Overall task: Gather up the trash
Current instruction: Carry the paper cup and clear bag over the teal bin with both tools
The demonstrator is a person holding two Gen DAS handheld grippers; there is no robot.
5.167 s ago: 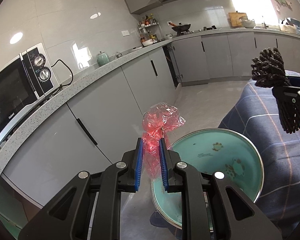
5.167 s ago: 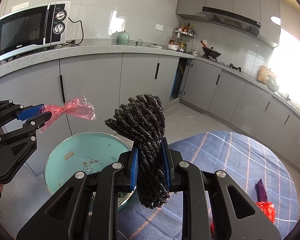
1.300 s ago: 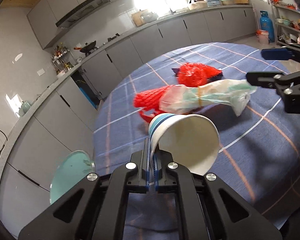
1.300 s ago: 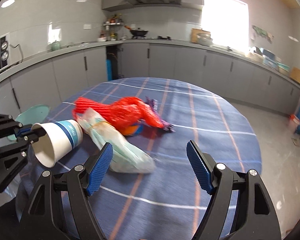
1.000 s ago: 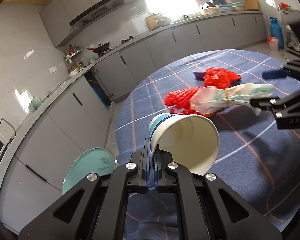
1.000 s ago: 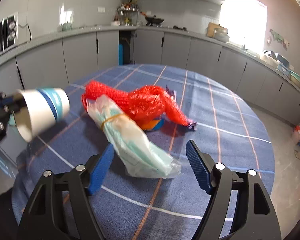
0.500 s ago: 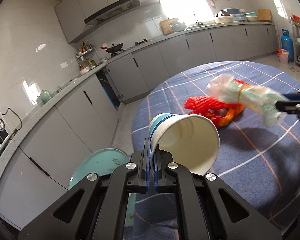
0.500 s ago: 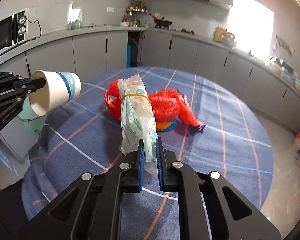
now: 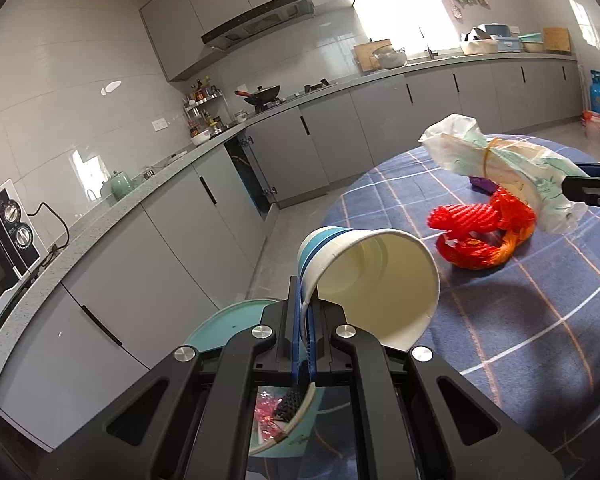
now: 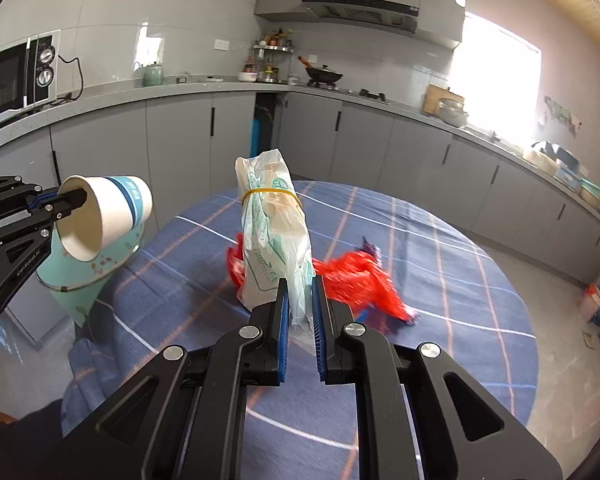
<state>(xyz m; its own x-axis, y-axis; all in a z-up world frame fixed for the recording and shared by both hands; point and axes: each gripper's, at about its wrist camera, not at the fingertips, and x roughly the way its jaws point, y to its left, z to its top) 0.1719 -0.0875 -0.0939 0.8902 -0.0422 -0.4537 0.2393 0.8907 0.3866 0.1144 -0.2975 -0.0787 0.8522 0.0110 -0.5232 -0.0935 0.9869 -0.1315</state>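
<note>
My left gripper [image 9: 305,312] is shut on the rim of a white paper cup [image 9: 364,280] with blue bands, held tilted on its side above the teal trash bin [image 9: 220,332]. The cup [image 10: 104,216] and left gripper [image 10: 56,204] also show at the left of the right wrist view. My right gripper [image 10: 299,300] is shut on a rolled white-green plastic bag [image 10: 274,232] bound by a yellow rubber band, lifted off the table. That bag [image 9: 500,168] hangs at the right in the left wrist view. Red mesh netting [image 9: 480,236] lies on the blue checked tablecloth [image 9: 540,312].
The bin [image 10: 84,280] stands on the floor at the table's left edge, with pink film and a black mesh piece inside. A purple scrap [image 10: 370,246] lies beyond the red netting [image 10: 360,280]. Grey cabinets and a counter with a microwave [image 10: 16,76] ring the room.
The right gripper closed on the plastic bag and lifted it off the table. The left gripper swung the cup left, toward the bin. Earlier, pink film and a black mesh piece were held.
</note>
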